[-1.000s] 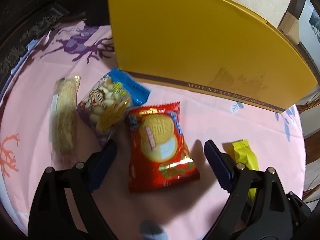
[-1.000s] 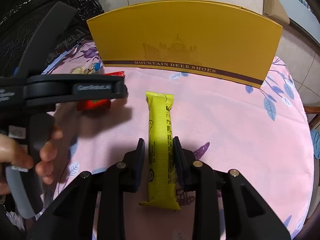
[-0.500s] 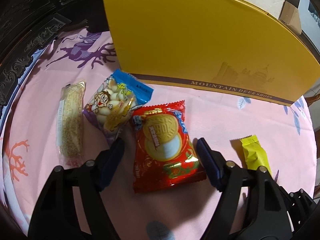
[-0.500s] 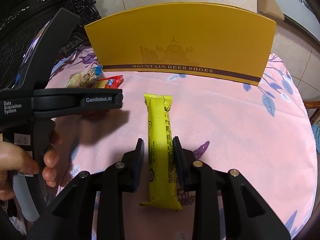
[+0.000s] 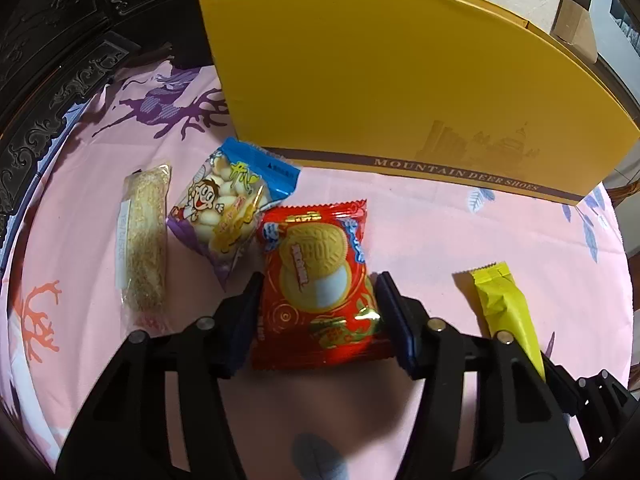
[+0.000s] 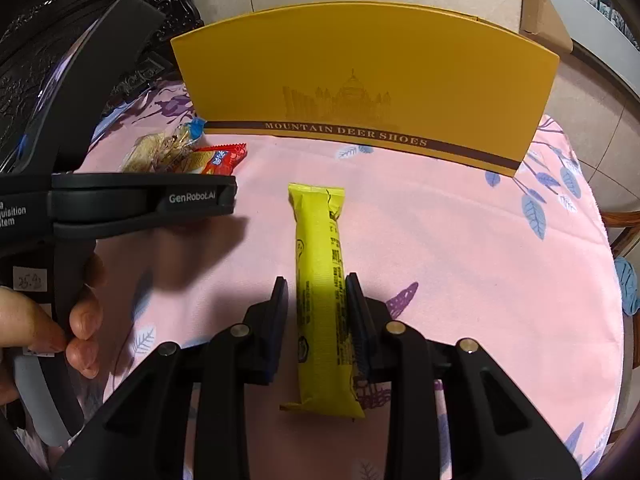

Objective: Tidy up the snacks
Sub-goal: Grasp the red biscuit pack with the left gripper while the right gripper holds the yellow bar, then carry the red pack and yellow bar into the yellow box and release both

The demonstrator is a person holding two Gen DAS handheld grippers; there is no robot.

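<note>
My left gripper [image 5: 318, 280] has closed its jaws against both sides of the red biscuit packet [image 5: 316, 280], which lies on the pink cloth. A blue and purple snack bag [image 5: 230, 204] and a clear sesame bar [image 5: 144, 236] lie to its left. My right gripper [image 6: 316, 284] is shut on the yellow bar [image 6: 322, 280], which lies lengthwise on the cloth; the bar also shows in the left wrist view [image 5: 506, 312]. The left gripper's body [image 6: 140, 200] shows at the left of the right wrist view.
A yellow shoe box [image 5: 400, 80] stands at the back of the table, also in the right wrist view [image 6: 360, 80]. The pink patterned cloth [image 6: 480, 260] covers the round table. Dark carved furniture [image 5: 60, 40] stands to the left. A cardboard box [image 6: 544, 16] sits on the floor behind.
My left gripper has moved forward over the red biscuit packet and its jaws have narrowed until they touch its sides. My right gripper has stayed shut on the yellow bar.
</note>
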